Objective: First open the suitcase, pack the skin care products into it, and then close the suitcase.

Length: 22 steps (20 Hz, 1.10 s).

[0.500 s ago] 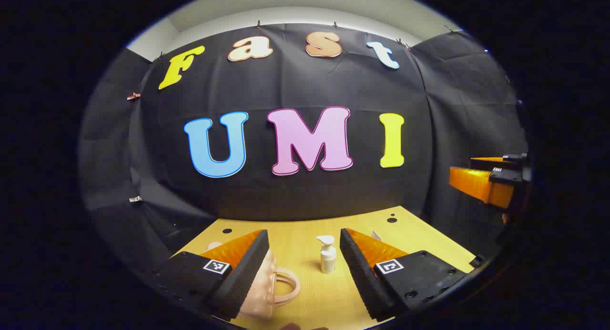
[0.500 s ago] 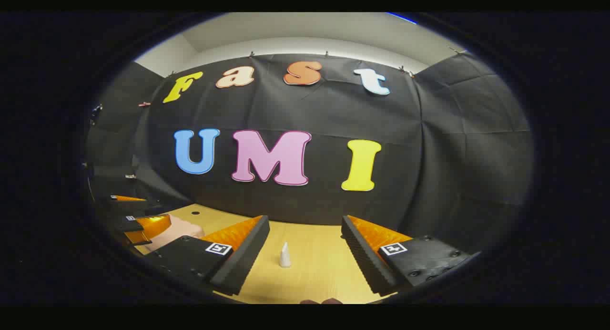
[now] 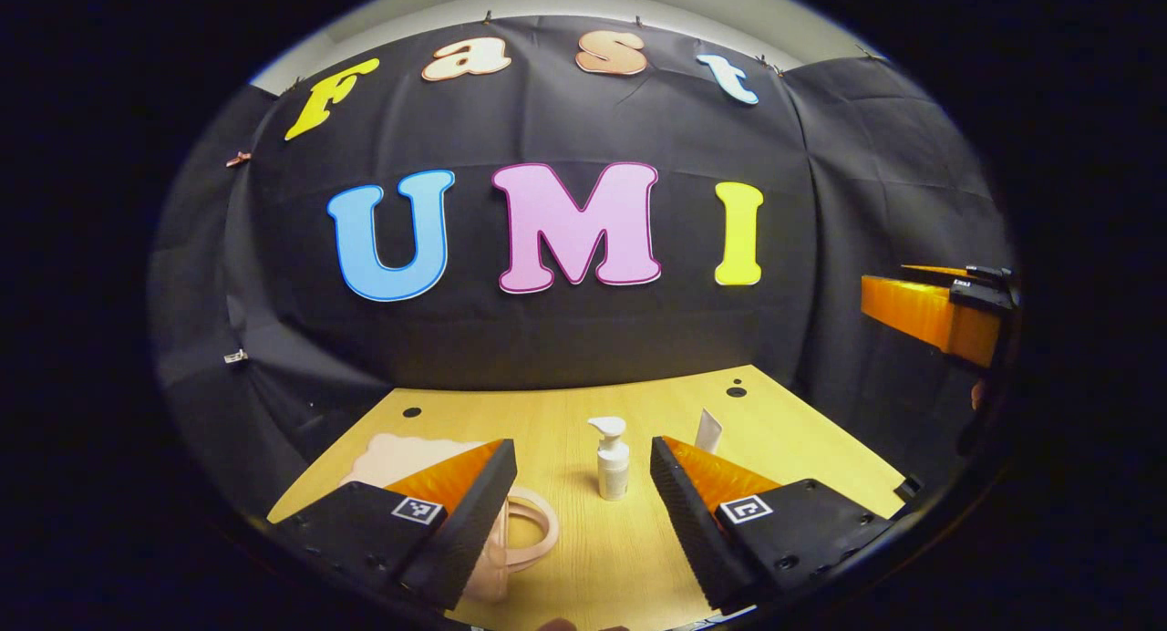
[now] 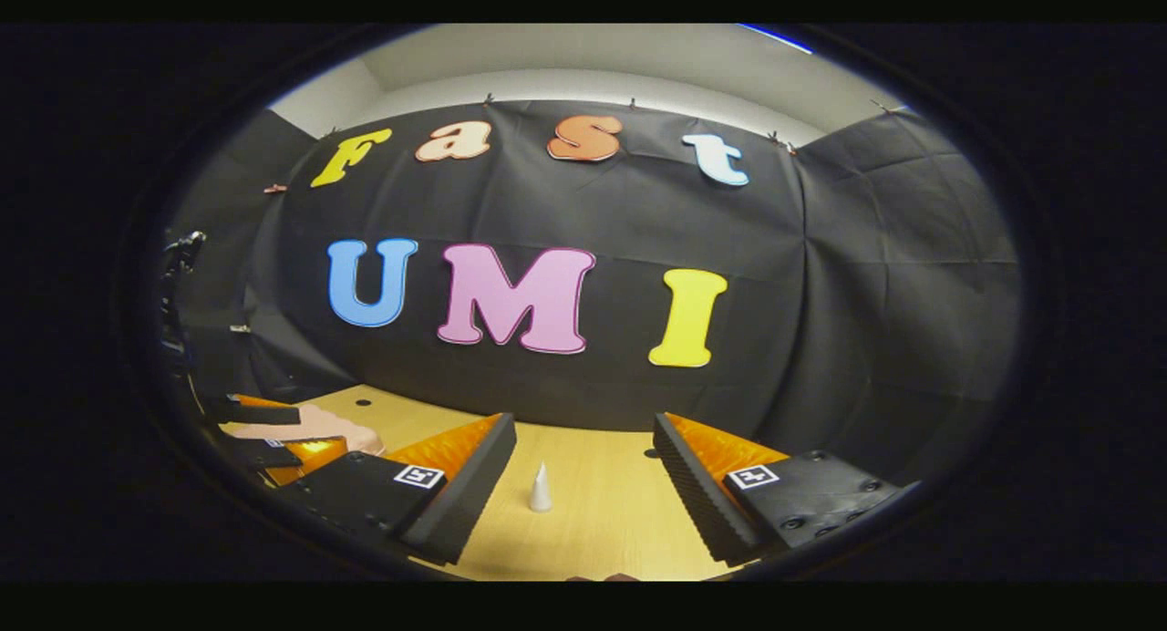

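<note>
Wooden table (image 3: 565,558) | pink suitcase (image 3: 410,453) closed | pump bottle (image 3: 611,458), tube (image 4: 541,490) outside | left claw (image 3: 583,522), right claw (image 4: 583,512) released

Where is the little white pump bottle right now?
In the left gripper view, the pump bottle stands upright on the wooden table, between the pink suitcase and a white tube.

Closed pink suitcase (image 3: 410,453), upright white pump bottle (image 3: 612,458) and tube (image 3: 709,430).

Wooden table (image 3: 638,558): suitcase (image 3: 401,453), pump bottle (image 3: 612,458), tube (image 3: 708,430).
</note>
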Available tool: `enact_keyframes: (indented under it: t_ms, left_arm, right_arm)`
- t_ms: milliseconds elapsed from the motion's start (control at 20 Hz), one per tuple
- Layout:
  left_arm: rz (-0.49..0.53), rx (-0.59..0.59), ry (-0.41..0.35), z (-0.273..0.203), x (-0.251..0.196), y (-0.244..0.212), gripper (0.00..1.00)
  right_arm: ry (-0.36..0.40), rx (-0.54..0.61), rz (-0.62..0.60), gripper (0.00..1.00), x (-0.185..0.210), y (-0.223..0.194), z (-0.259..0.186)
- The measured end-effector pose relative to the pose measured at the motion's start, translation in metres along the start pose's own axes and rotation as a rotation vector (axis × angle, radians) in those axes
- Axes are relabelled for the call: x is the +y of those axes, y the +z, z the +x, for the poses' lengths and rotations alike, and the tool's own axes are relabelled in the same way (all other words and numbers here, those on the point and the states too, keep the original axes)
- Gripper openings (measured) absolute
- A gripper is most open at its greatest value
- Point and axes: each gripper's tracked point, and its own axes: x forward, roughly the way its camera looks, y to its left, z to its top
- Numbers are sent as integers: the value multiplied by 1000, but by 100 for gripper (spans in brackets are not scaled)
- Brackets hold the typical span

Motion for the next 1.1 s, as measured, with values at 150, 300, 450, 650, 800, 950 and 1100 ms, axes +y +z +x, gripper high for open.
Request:
enact_keyframes:
  t_ms: [150,300,450,650,800,950,1100]
  left_arm:
    - [-21,0,11,1,11,-1,94]
    - [-32,-14,28,1,21,2,94]
    - [-42,29,32,12,22,-13,94]
    - [-37,132,18,37,15,-42,94]
    - [-51,245,1,57,10,-76,95]
    - [-94,349,21,73,12,-110,95]
    - [-85,454,96,87,27,-142,95]
  right_arm:
    - [31,-18,17,97,11,10,9]
    - [26,-31,22,97,16,8,9]
    - [36,26,9,97,21,-12,13]
    - [10,39,6,97,9,-17,11]
    - [-18,64,26,97,0,-26,4]
    - [-54,99,15,97,-13,-38,-6]
    - [-87,117,16,96,-26,-41,-12]
